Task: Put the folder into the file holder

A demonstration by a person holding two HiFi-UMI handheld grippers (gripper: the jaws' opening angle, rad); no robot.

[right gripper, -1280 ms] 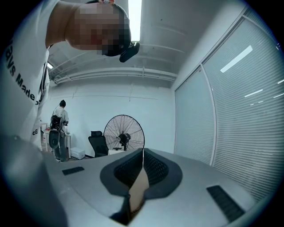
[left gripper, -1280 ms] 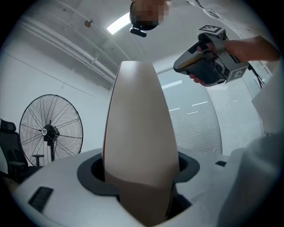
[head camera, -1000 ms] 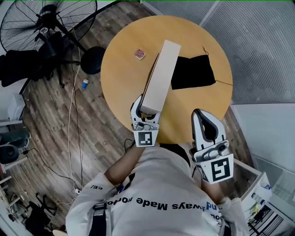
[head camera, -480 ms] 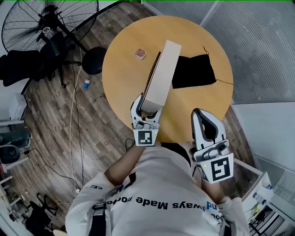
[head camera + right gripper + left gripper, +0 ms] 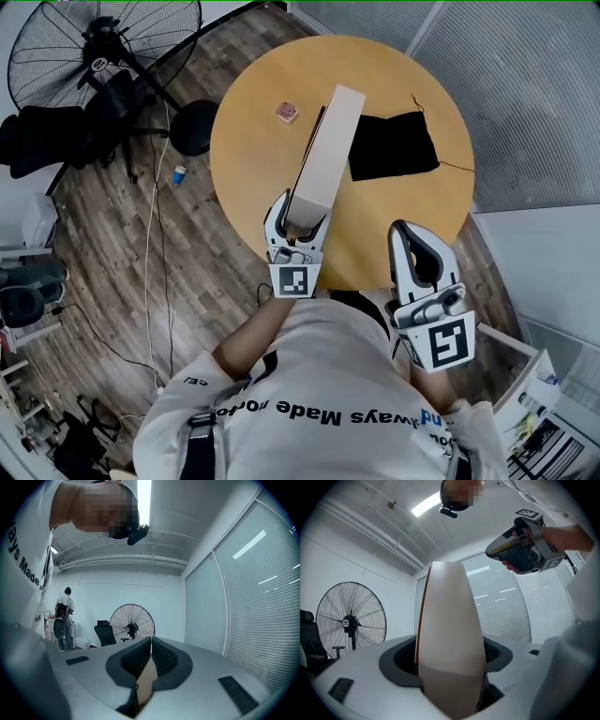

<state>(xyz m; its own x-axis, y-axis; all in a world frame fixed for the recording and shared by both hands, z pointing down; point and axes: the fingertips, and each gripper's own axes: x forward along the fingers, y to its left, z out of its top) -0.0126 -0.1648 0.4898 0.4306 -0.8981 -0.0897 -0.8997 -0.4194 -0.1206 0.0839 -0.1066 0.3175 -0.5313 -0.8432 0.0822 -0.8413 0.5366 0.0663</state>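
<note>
Now your left tool [image 5: 302, 225] sits released around the file holder [image 5: 328, 150].
Its jaws, which have just been opening, flank the near end of the beige holder standing on the round surface [image 5: 253, 141]. The folder's [image 5: 420, 630] red edge lies along its left side. Your right tool [image 5: 405, 230] is clenched empty by the rim.

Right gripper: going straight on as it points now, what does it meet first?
Likely nothing close. The right gripper seems held above the table, so it would pass over the black cloth; its own view shows open room ahead.
</note>
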